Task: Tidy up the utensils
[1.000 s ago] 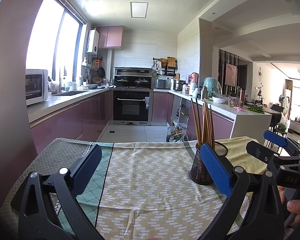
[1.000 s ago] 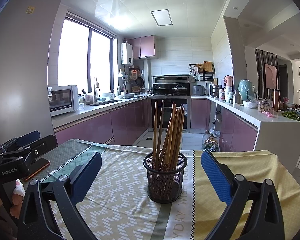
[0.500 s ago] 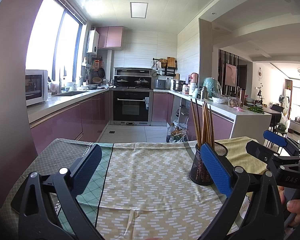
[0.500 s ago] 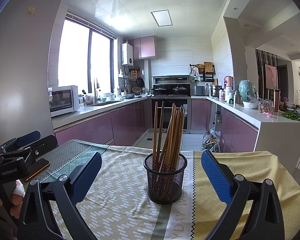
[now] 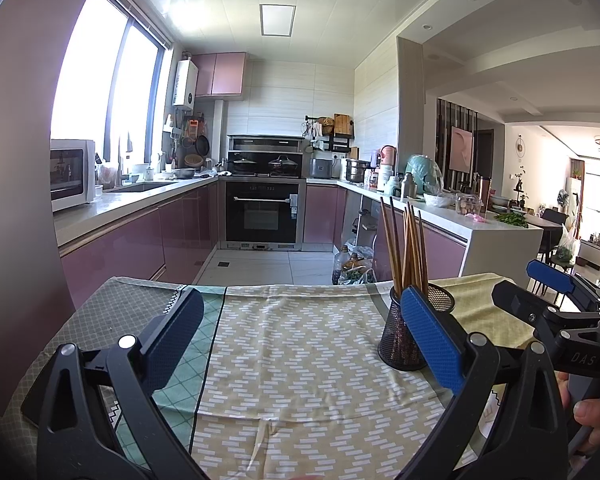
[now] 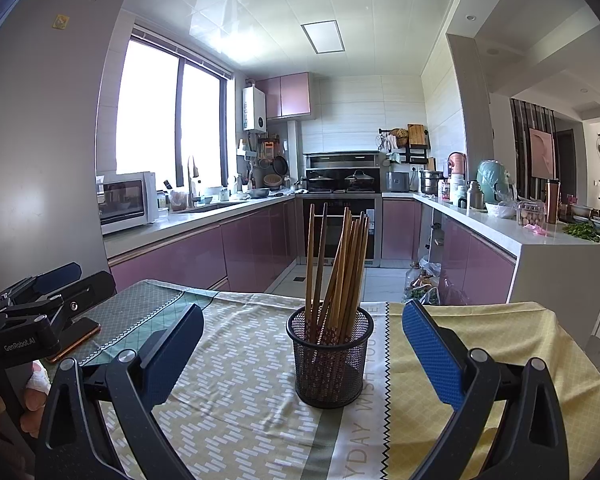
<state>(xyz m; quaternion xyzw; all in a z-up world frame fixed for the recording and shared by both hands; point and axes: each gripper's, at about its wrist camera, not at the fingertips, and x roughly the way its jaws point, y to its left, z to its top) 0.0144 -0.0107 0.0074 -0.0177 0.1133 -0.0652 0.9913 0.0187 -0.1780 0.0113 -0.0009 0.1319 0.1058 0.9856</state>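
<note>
Wooden chopsticks (image 6: 334, 268) stand upright in the mesh cup (image 6: 329, 358) at twelve o'clock of our spread, empty right gripper (image 6: 302, 350), nearer than our spread left gripper (image 5: 300, 340)

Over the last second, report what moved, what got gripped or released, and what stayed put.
Nothing visibly changed. Both grippers, left and right, hang open and empty above the tablecloth as they did a second ago. The mesh holder stands in the same spot with the chopsticks inside it, ungripped.
</note>
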